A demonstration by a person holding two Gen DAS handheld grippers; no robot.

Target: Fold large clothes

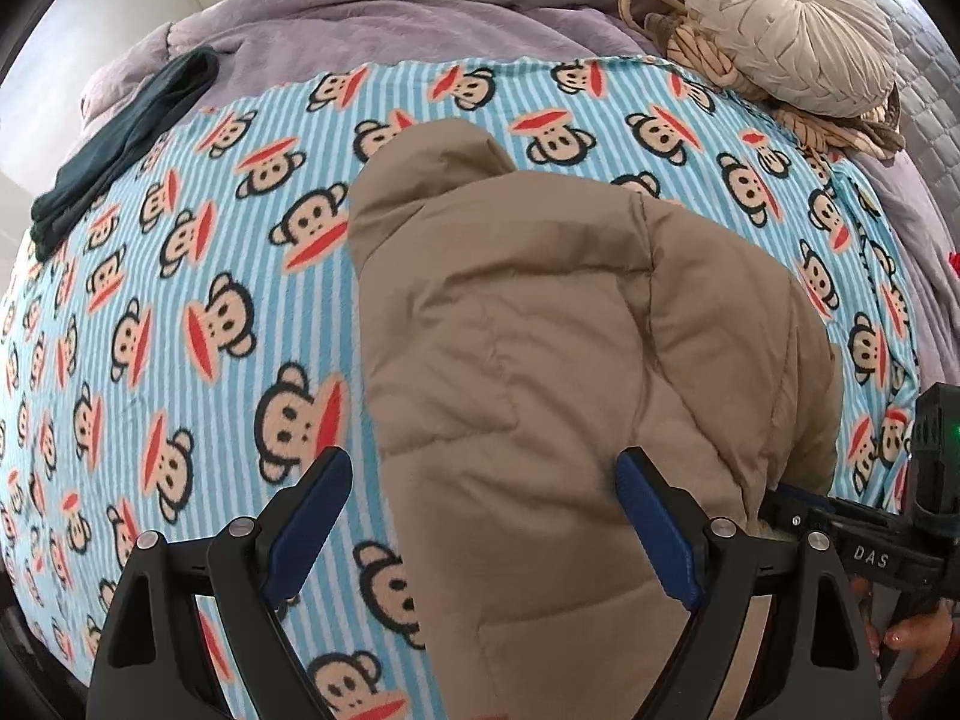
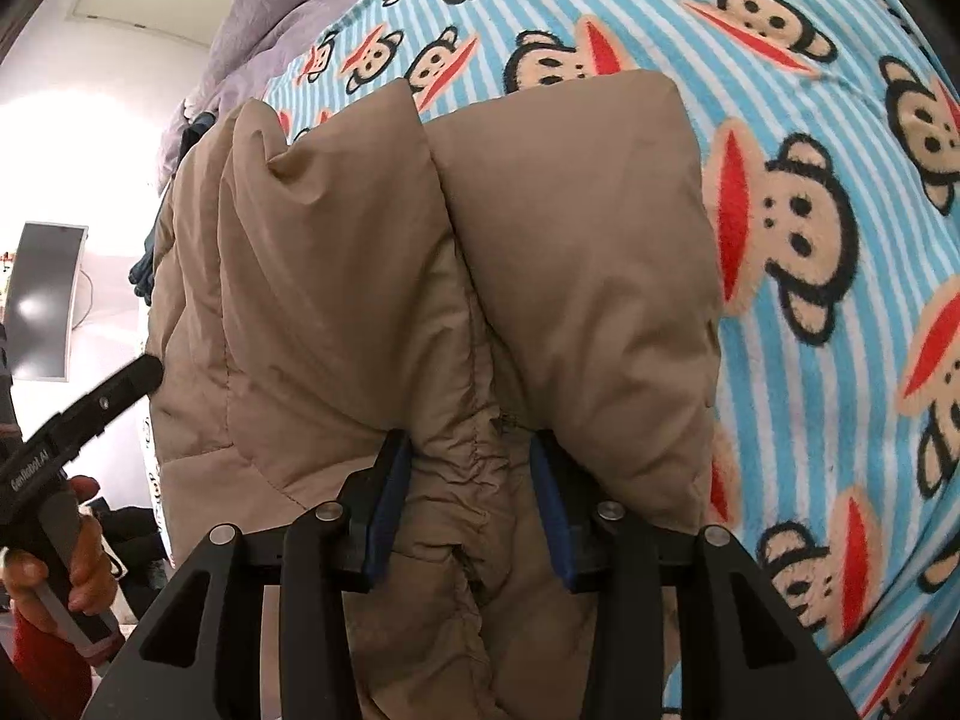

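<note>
Tan puffer jacket (image 1: 540, 360) lies on the bed, on top of the striped monkey-print blanket (image 1: 180, 300), already bundled into a long, bulky, roughly folded shape.

Right gripper (image 2: 471, 498): jaws clenched on a gathered ridge of jacket fabric along a seam; the blue pads press it from both sides. Left gripper (image 1: 486, 528): jaws released and spread wide, straddling the near part of the jacket; pads do not press on it.

Judgement: step in hand is shaping or carrying over a fold of the jacket, with the right gripper as the anchor.

Notes on doing it well:
- Padding is springy and the shell looks slick, so a thin pinch may slip. Right grip should keep a thick bunch, seam included.
- Left gripper should take a deep bite at the jacket's edge before any lift.
- Both hands move together and level, or the bundle will likely twist open.
- Press the fold flat afterwards; trapped air will likely make it rebound.

Dark garment (image 1: 120, 138) and round cushion (image 1: 786, 24) lie well apart; no interference expected.
</note>
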